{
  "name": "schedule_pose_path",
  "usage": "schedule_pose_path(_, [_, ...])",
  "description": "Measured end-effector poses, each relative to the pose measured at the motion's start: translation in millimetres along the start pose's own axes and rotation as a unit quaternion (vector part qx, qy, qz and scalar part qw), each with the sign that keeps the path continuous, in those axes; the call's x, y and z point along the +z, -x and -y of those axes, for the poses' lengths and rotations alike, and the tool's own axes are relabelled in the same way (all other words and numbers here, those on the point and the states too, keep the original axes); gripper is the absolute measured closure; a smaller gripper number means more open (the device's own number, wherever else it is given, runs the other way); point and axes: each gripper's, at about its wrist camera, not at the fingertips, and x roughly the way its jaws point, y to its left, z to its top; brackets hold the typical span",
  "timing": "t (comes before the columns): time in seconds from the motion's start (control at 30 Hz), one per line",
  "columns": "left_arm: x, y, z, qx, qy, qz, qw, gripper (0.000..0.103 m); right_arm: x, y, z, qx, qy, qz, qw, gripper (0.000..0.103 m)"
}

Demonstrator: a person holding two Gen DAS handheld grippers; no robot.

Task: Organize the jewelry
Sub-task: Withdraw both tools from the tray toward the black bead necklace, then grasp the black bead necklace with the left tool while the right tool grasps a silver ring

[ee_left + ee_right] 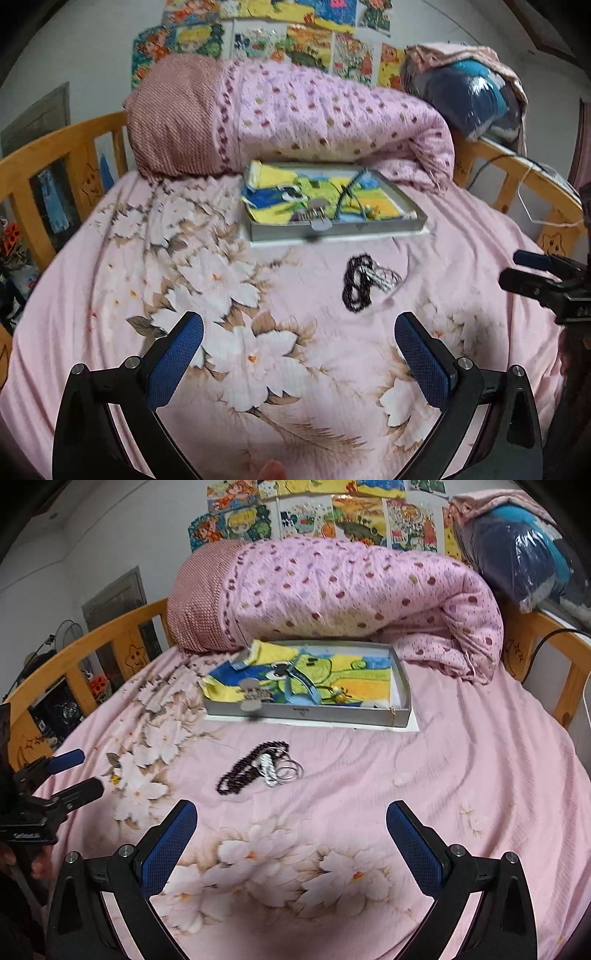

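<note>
Two grippers are seen above a pink floral bed sheet (332, 369), both with blue-padded fingers spread wide and nothing held between them. Ahead of the left gripper (299, 354), slightly toward its right finger, a black beaded necklace (356, 284) is found lying on the sheet, touched on its right by a small heap of silver rings and chain (386, 278). From the right gripper (291, 836) the same pile is observed ahead and somewhat left of centre, apart from both fingers. Beyond the pile, toward the far edge of the bed, a shallow grey tray (332, 714) lined with a colourful cloth is set, with assorted pieces already lying inside; a silver clasp-like item (251, 698) hangs over its near wall. A rolled polka-dot quilt (314, 118) is pressed against the tray's far side. Bare sheet is noted between grippers and pile. Wooden rails (66, 147) bound the bed on both sides.
</note>
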Motion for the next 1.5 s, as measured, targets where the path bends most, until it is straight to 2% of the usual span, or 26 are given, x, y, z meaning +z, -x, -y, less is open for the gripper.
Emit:
schedule_pose_path(0.47, [-4,-58,18,-0.024,-0.027,-0.051,0.9981,0.001,3,-50,37,-0.016,0.028,0.012,0.999,0.0])
schedule_pose_path(0.87, [9,-109,30,-0.031,-0.026,-0.066,0.997,0.002,11,-69,61,-0.002,0.002,0.012,1.0,0.002])
schedule_pose_path(1.03, [13,-123,34,-0.032,-0.035,-0.067,0.9966,0.006,17,-82,66,0.022,-0.004,0.005,1.0,0.015])
schedule_pose_path(1.1, [14,-129,35,-0.032,-0.041,-0.071,0.9962,0.008,18,-87,67,0.034,-0.006,0.001,0.999,0.03])
schedule_pose_path(1.13, [14,-132,35,-0.033,-0.044,-0.073,0.9959,0.009,19,-91,68,0.044,-0.006,-0.003,0.999,0.034])
schedule_pose_path(1.2, [14,-138,36,-0.034,-0.05,-0.079,0.9951,0.017,21,-98,67,0.054,-0.002,-0.006,0.999,0.046])
schedule_pose_path(1.27, [13,-143,38,-0.034,-0.056,-0.085,0.9942,0.026,23,-103,66,0.064,0.005,-0.008,0.998,0.052])
schedule_pose_path(1.4, [12,-150,41,-0.037,-0.065,-0.093,0.9928,0.037,27,-115,64,0.085,0.018,-0.012,0.996,0.068])
schedule_pose_path(1.47, [11,-155,43,-0.038,-0.071,-0.099,0.9918,0.047,27,-122,63,0.096,0.025,-0.018,0.995,0.074])
schedule_pose_path(1.5, [11,-157,44,-0.037,-0.073,-0.101,0.9914,0.049,27,-125,62,0.102,0.028,-0.022,0.994,0.078])
